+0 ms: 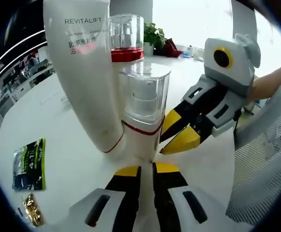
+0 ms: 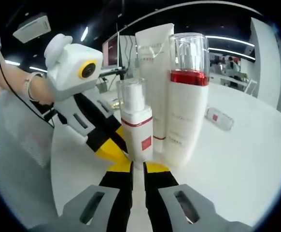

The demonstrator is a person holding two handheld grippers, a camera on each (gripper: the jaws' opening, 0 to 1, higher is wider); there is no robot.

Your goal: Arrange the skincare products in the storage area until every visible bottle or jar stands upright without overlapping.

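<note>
Three products stand upright close together on the white table [image 1: 58, 125]. One is a white REVITALIFT tube [image 1: 85, 72] on its cap. Another is a tall white bottle [image 1: 126, 38] with a red band and clear cap. The third is a short pump bottle [image 1: 143, 111] with a clear cap and thin red line. My left gripper [image 1: 147, 169] is shut, its yellow tips just before the short bottle's base. My right gripper [image 1: 179, 135] comes from the right, jaws together, beside that bottle. In the right gripper view I see the tube [image 2: 152, 63], tall bottle [image 2: 186, 96], short bottle [image 2: 136, 125], right gripper [image 2: 138, 167] and left gripper [image 2: 112, 147].
A small clear bottle [image 2: 219, 118] with a red label lies on its side further back on the table. A green packet [image 1: 29, 164] and a gold packet [image 1: 32, 212] lie to the left. A mesh chair back [image 1: 266, 159] stands at the right. A potted plant [image 1: 154, 36] is far off.
</note>
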